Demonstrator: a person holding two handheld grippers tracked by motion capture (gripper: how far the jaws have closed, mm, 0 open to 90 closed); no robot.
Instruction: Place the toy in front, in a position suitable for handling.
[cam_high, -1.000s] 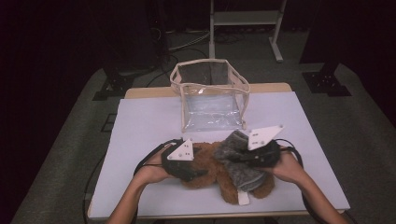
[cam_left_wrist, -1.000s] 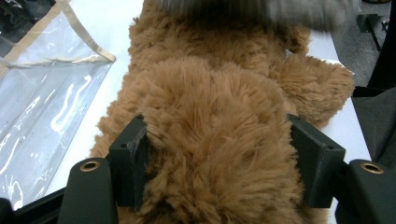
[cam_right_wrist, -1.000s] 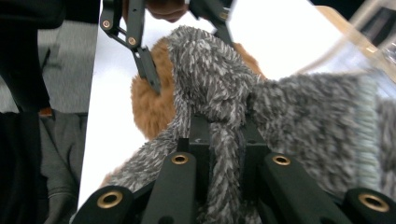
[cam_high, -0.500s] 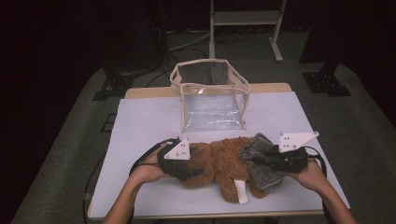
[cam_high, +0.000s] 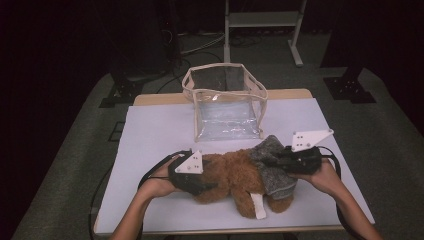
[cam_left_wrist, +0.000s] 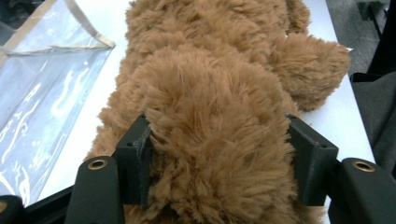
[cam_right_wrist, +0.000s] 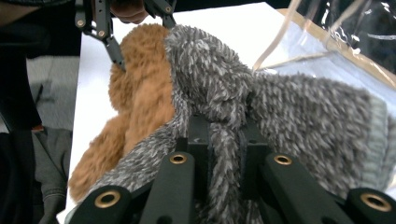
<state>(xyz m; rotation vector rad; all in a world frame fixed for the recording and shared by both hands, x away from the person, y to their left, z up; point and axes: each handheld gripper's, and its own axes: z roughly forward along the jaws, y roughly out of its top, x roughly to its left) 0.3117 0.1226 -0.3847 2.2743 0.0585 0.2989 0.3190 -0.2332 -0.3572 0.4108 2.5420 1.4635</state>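
Vs a second ago: my right gripper (cam_high: 280, 162) has dragged the grey knit garment (cam_high: 272, 165) off the bear's middle toward the bear's far end, away from my left gripper; the garment now bunches over the bear's rear, leaving more brown fur bare between my two hands. Brown teddy bear (cam_high: 235, 175) itself lies in the same spot on the white table (cam_high: 150, 130), just in front of the clear bag (cam_high: 225, 105), not touching it as far as I can tell. Left gripper (cam_high: 200, 185) has barely shifted; its jaws have just been closing in, and in the left gripper view both pads (cam_left_wrist: 135, 154) press into a fat lump of the bear's fur (cam_left_wrist: 219, 140) that bulges between them. Right jaws are pinched nearly together on a fold of the garment (cam_right_wrist: 224, 135); fabric stands up between the pads in the right gripper view. Pose: both forearms come in from the near table edge, left hand (cam_high: 160, 182) cupped low at the bear's left end, gripper pointing along the bear; right hand (cam_high: 320, 175) at the bear's right end, gripper pointing back toward the left one, both about level with the tabletop.
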